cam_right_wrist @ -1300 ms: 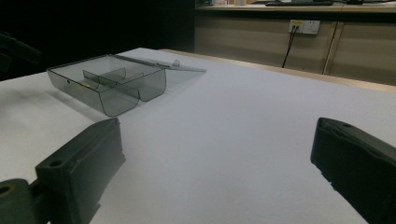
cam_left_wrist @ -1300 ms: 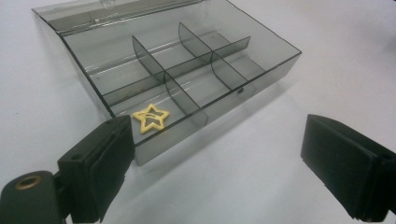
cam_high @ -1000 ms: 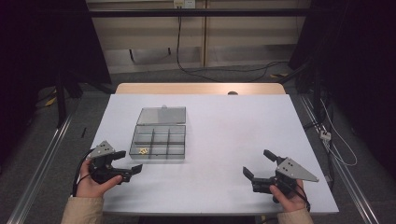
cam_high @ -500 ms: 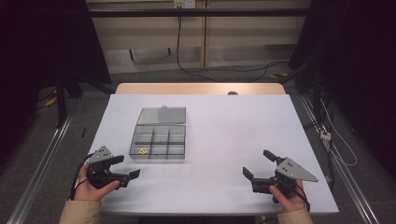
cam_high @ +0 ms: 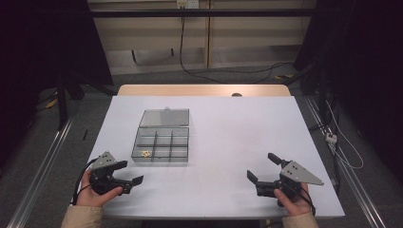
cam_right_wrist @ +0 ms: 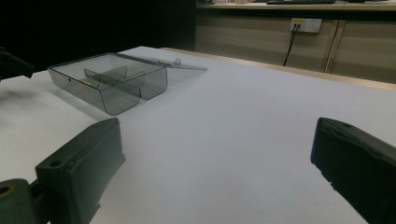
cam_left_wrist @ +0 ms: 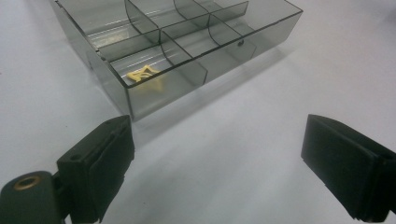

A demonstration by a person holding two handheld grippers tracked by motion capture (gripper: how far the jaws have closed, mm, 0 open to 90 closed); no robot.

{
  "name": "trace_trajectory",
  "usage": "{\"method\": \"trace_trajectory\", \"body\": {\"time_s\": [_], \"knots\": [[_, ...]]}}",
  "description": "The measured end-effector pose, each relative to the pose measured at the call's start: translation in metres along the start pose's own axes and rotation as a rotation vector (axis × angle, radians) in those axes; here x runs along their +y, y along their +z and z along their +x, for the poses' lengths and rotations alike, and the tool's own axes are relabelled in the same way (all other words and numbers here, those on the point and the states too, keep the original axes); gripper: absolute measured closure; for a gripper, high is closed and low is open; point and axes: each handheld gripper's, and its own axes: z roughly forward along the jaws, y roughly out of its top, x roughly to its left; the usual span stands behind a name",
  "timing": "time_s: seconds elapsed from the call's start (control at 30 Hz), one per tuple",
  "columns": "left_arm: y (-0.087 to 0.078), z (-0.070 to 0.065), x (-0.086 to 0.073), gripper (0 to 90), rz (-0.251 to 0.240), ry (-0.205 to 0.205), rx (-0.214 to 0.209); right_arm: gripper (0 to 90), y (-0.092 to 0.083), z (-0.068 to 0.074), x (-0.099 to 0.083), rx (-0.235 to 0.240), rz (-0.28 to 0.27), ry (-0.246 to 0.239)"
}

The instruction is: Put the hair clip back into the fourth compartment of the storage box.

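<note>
Keep wide-open left gripper [cam_high: 127, 173] low, approach near-left compartment of clear organizer box [cam_high: 160, 151] holding yellow piece [cam_left_wrist: 144, 74]; right gripper [cam_high: 264, 167] open too.

I'm looking at a white table [cam_high: 228, 123] sitting on grey floor [cam_high: 62, 142]; beige wall panelling [cam_high: 199, 38] is running along twelve o'clock, a wall socket [cam_right_wrist: 303, 24] is feeding cables [cam_high: 209, 71], darkness is closing in at three and nine.

Beige sleeves [cam_high: 83, 219], 2 black grippers [cam_high: 126, 172]
</note>
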Motion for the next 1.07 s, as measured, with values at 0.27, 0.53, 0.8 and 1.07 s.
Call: {"method": "trace_trajectory", "body": {"time_s": [0.27,0.53,0.8,1.07], "knots": [[0.0015,-0.0028,-0.0037,9.3,0.013,0.018,-0.006,2.0,-0.0001,0.0003,-0.0003,0.001,0.001,-0.003],[0.0004,-0.0032,-0.0077,9.3,0.008,0.014,-0.004,2.0,0.0009,0.0007,-0.0012,0.008,0.009,-0.004],[0.0024,-0.0042,-0.0085,9.3,0.002,0.015,-0.011,2.0,0.0014,0.0013,-0.0019,0.014,0.019,-0.004],[0.0012,-0.0042,-0.0058,9.3,-0.005,0.017,-0.002,2.0,0.0027,-0.0006,-0.0029,0.014,0.04,-0.003]]}}
